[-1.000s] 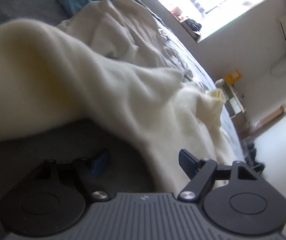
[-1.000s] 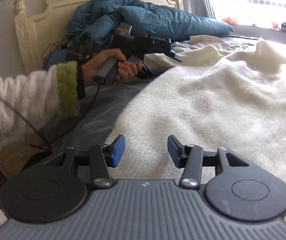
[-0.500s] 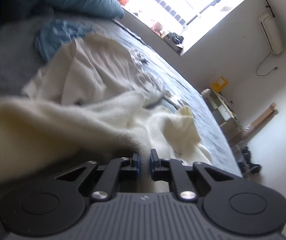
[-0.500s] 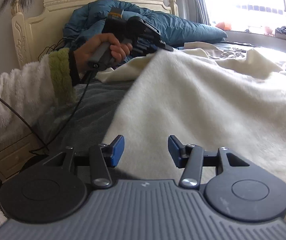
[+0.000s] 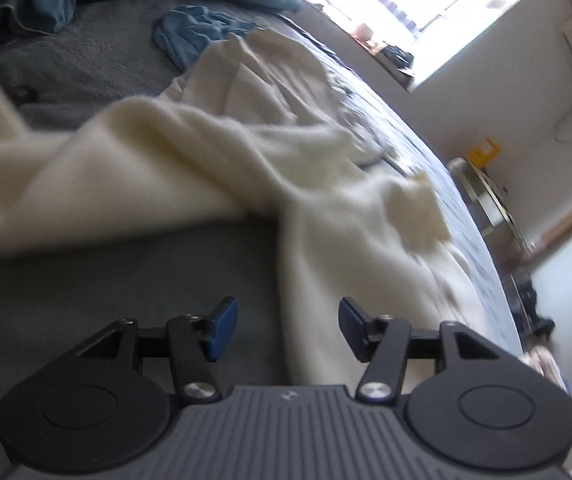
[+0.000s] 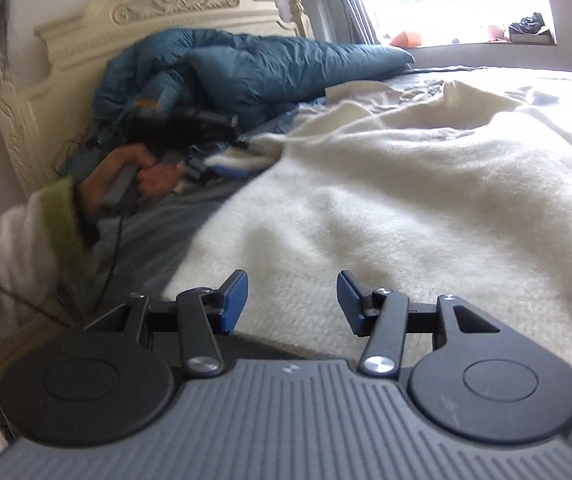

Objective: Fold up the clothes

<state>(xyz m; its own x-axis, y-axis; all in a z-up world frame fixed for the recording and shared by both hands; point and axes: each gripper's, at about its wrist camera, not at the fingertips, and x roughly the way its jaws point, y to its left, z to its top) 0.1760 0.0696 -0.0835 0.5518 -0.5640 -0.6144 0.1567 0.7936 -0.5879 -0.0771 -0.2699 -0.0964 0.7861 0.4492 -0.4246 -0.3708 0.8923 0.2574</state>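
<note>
A: Left gripper (image 5: pixel 287 330) has just been opening, jaws apart, nothing pinched; the cream garment (image 5: pixel 222 172) lies just ahead, running left to right across the grey bed (image 5: pixel 86 280).

B: Right gripper (image 6: pixel 291 300) gapes empty too, garment directly ahead, nearer.

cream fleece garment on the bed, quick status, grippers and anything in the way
Left gripper just reopened, nothing between its pads. Right gripper open, empty. Cream fleece garment spread out, not yet folded. Blue cloth beyond it.
</note>
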